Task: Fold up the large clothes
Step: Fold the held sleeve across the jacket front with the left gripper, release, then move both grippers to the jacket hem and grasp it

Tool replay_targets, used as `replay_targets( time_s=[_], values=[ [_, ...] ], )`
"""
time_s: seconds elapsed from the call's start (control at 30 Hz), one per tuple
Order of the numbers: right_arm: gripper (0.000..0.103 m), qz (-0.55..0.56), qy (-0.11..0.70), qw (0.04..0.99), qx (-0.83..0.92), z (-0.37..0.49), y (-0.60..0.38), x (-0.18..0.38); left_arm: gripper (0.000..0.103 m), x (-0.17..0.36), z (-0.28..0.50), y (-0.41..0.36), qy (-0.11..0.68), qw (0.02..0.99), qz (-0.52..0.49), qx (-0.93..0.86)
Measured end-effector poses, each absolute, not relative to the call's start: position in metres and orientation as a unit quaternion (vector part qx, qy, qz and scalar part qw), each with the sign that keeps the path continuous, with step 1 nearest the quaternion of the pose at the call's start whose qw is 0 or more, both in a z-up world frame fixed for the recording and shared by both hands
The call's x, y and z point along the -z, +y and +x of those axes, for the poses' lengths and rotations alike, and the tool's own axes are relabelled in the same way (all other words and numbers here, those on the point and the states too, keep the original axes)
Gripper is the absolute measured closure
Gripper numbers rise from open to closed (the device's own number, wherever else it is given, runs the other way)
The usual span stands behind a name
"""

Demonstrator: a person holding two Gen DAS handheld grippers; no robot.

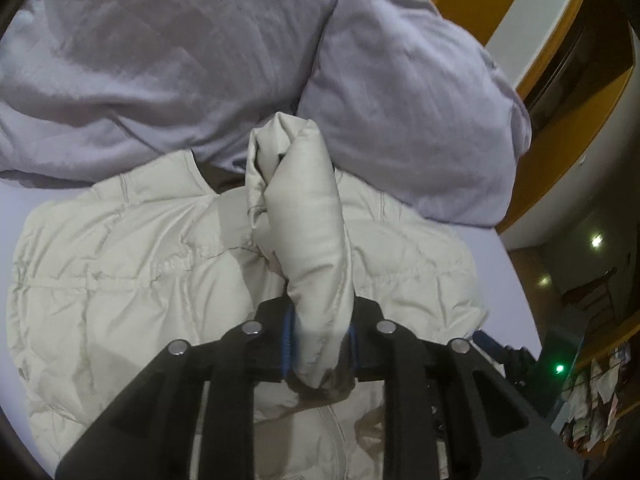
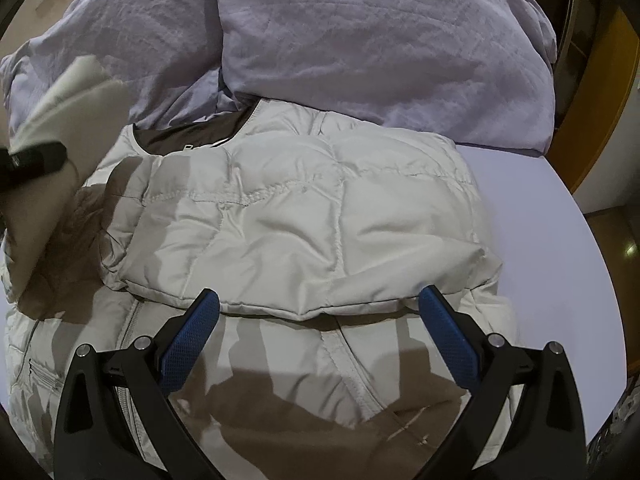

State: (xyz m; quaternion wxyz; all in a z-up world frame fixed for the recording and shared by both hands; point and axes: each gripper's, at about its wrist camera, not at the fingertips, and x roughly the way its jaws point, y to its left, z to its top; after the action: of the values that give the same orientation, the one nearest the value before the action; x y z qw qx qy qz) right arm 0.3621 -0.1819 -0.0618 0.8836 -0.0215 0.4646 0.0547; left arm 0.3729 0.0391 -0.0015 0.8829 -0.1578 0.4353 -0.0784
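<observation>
The jacket [image 2: 300, 216] lies on the bed [image 2: 532, 200], below the duvet [image 2: 360, 40], one side already folded across. The left gripper [image 1: 320, 344] is clamped on the sleeve [image 1: 308, 216], raised above the jacket. The right gripper [image 2: 320, 320] hovers wide open, empty. Step judged: sleeve fold. Next: lay the sleeve flat across the jacket, then release.

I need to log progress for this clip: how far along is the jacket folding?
About midway. Done: one sleeve side of the cream puffer jacket already lies folded across its front on the lavender bed sheet. In hand: the left tongs are shut on the other sleeve, lifted above the jacket. The right tongs hover open over the folded edge. Left: laying that sleeve down, then folding the body.
</observation>
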Motion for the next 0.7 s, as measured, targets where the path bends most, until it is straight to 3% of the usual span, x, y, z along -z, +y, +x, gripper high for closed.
replay_targets(
  time_s=[0.07,0.23,0.7],
  values=[
    [0.002,-0.021,0.465,0.884,-0.055,0.362,-0.182,0.062,0.069,0.002,0.374,0.04,0.437,0.882,-0.156,0.077],
    [0.002,-0.019,0.465,0.883,-0.054,0.362,-0.183,0.064,0.057,-0.006,0.374,0.053,0.423,0.891,-0.152,0.07],
    [0.002,-0.021,0.476,0.878,-0.047,0.366,-0.182,0.071,0.059,0.047,0.397,0.048,0.473,0.874,-0.103,0.038]
  ],
)
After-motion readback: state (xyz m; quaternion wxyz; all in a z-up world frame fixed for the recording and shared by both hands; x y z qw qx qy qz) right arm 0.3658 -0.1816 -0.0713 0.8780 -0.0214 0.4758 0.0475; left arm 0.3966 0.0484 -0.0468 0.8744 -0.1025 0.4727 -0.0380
